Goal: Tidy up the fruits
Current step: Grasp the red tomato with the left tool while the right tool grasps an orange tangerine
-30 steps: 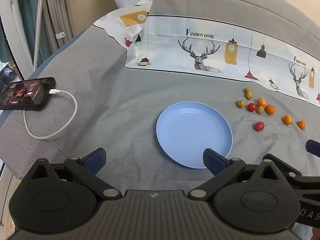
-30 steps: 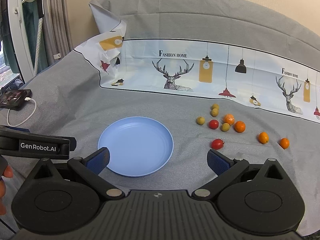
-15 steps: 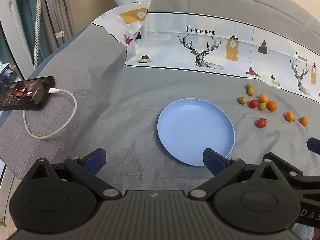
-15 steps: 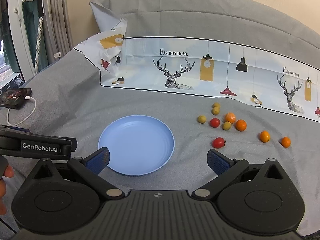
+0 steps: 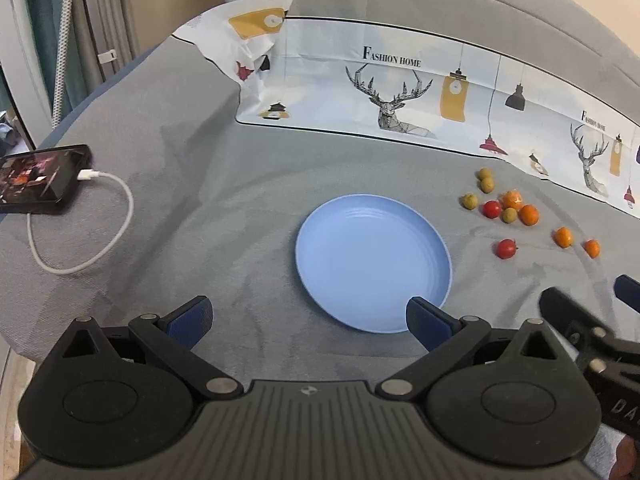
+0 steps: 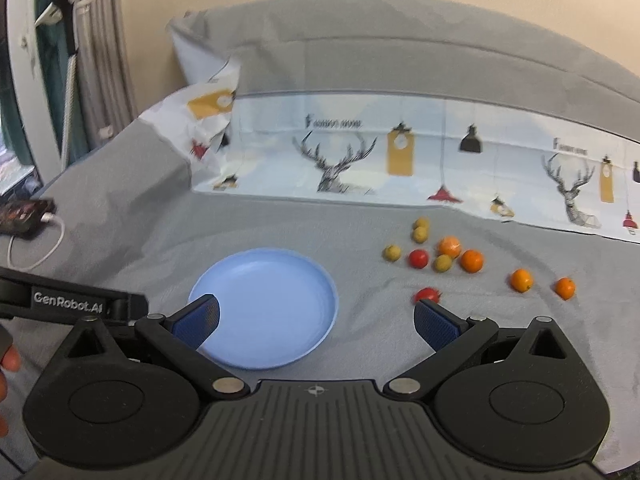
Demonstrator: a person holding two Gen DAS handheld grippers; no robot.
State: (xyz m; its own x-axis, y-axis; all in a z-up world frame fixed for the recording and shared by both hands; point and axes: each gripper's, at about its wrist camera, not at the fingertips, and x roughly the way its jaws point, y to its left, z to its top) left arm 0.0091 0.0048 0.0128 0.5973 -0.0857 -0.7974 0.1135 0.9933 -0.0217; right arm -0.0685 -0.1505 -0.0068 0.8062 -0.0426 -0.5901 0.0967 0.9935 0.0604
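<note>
My left wrist cam looks forward and down over its jaws, with the plate (image 5: 372,260) straight ahead. Right wrist cam sits just beside it and faces the same way. Both share the plate (image 6: 272,304) and the fruit (image 6: 448,254).

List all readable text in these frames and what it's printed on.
"FASHION HOME": white deer-print cloth, above the antlers.
"FASHION HOME" again: same cloth's right repeat, small but legible; blurred in the right wrist view.
"GenRobot.AI": black left tool, white lettering on its side.
"DA", cut off at the frame edge: black right tool.
Dark phone screen: nothing legible.
</note>
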